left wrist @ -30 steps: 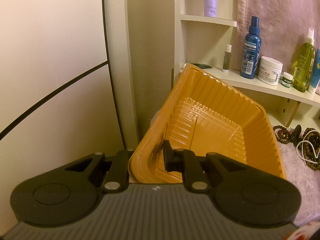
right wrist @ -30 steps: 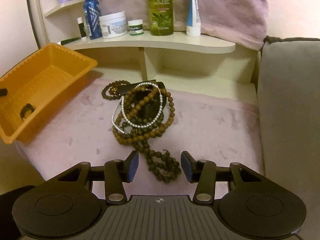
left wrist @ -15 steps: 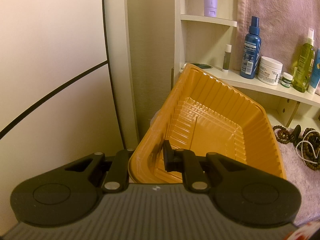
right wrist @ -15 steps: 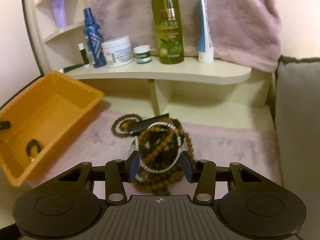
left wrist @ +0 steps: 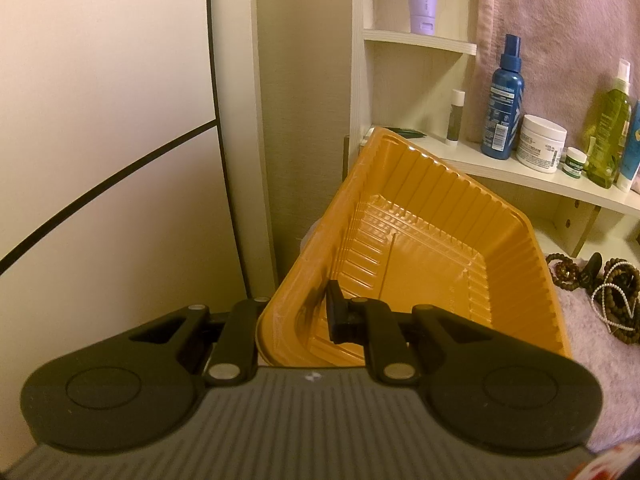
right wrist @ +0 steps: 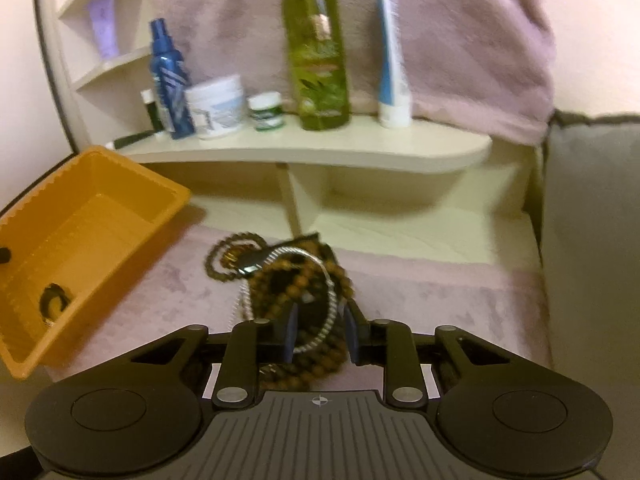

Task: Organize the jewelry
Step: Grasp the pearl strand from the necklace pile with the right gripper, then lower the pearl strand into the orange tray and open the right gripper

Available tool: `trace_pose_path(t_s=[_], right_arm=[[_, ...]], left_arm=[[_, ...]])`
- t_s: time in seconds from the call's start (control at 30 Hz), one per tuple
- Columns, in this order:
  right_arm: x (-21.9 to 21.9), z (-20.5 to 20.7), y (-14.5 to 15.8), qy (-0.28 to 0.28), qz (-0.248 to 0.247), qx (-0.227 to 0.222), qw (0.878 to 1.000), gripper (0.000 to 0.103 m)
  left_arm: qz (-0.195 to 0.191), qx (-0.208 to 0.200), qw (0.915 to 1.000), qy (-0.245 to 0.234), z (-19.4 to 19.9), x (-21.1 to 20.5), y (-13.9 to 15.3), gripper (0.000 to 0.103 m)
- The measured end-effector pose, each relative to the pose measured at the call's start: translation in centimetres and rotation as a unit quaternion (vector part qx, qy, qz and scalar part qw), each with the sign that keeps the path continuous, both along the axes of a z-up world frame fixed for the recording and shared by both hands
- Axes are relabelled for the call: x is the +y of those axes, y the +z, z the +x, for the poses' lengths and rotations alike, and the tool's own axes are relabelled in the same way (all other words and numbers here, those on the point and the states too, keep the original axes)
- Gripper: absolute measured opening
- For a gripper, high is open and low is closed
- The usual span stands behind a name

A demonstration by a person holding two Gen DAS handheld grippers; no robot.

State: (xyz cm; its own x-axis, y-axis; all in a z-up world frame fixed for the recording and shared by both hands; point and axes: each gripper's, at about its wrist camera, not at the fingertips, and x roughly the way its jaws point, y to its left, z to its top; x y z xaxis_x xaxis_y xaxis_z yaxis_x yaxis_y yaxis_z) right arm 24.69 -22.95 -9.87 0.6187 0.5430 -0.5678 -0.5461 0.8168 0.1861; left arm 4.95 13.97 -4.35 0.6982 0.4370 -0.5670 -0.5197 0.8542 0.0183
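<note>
My left gripper [left wrist: 294, 320] is shut on the near rim of the orange plastic tray [left wrist: 432, 240], one finger outside and one inside, holding it tilted. The tray [right wrist: 92, 216] also shows at the left of the right wrist view, with a dark bracelet [right wrist: 54, 300] inside. A tangled pile of brown bead strands and a silver chain [right wrist: 288, 284] lies on the pink fuzzy mat [right wrist: 440, 300]. My right gripper [right wrist: 318, 338] has its fingers on either side of the pile's near bead strands. The pile also shows at the right edge of the left wrist view [left wrist: 612, 292].
A cream shelf [right wrist: 320, 148] behind the mat holds a blue spray bottle [right wrist: 168, 80], a white jar [right wrist: 218, 106], a small jar [right wrist: 266, 112], a green bottle [right wrist: 316, 56] and a white tube [right wrist: 394, 52]. A pink towel [right wrist: 480, 40] hangs behind. A grey cushion [right wrist: 592, 240] stands at the right.
My right gripper has moved forward and down onto the bead pile, and its fingers have closed in around the near strands. My left gripper and the tray have not moved.
</note>
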Motion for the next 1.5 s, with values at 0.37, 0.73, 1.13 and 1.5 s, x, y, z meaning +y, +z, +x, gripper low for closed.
trace_pose_path(t_s=[0.37,0.73,1.13,1.5], right_arm=[[0.8,2.3,-2.2,0.038,0.021,0.023,0.999,0.023],[0.7,1.2,-1.9,0.038,0.04,0.014,0.998,0.003],[0.2,-3.0,5.6,0.052,0.086,-0.067,0.993,0.003],[2.4,-5.2,12.0,0.096,0.135,-0.117,0.979,0.003]], left_arm=[[0.002,0.004,1.0,-0.001,0.0,0.0,0.1,0.014],[0.003,0.004,1.0,-0.002,0.1,0.0,0.0,0.014],[0.002,0.004,1.0,-0.002,0.0,0.0,-0.1,0.014],[0.001,0.002,1.0,-0.004,-0.1,0.0,-0.1,0.013]])
